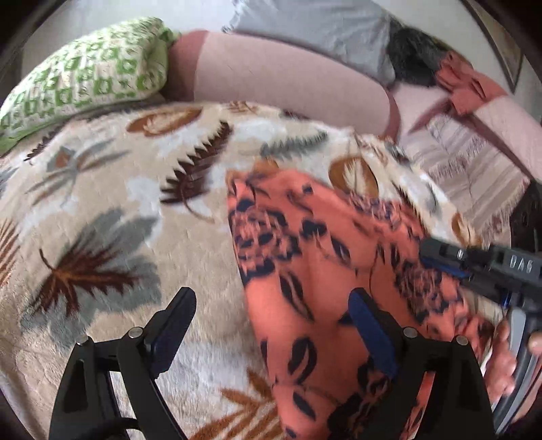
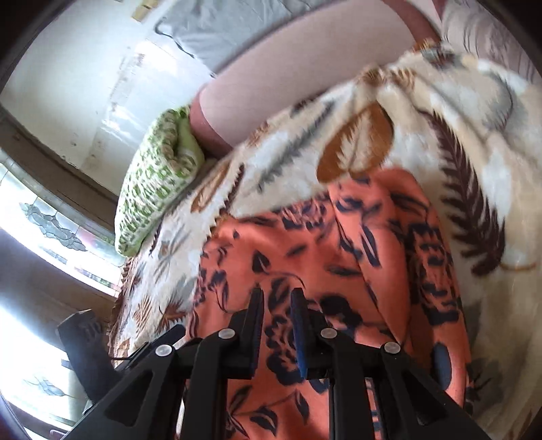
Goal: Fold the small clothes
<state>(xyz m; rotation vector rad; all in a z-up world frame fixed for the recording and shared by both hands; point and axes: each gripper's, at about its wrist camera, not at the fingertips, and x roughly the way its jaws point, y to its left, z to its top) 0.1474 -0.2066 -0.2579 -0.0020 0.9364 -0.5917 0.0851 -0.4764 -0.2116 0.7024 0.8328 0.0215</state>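
A coral garment with a dark floral print (image 1: 305, 237) lies spread on a cream leaf-patterned blanket (image 1: 118, 203). My left gripper (image 1: 272, 298) hovers over its left edge, jaws wide apart and empty, one finger above the blanket and the other above the cloth. My right gripper (image 1: 430, 254) reaches in from the right over the garment's far side, with a hand (image 1: 501, 365) behind it. In the right wrist view my right gripper (image 2: 277, 294) points down at the garment (image 2: 305, 243). A narrow gap shows between its pads, and the cloth lies flat beneath.
A green-and-white pillow (image 1: 84, 78) and a pink bolster (image 1: 271, 84) lie at the blanket's far edge, with a grey pillow (image 1: 321, 27) behind. A striped cloth (image 1: 457, 162) and a coral cloth (image 1: 464, 81) sit at the right. A window (image 2: 50, 220) is left of the bed.
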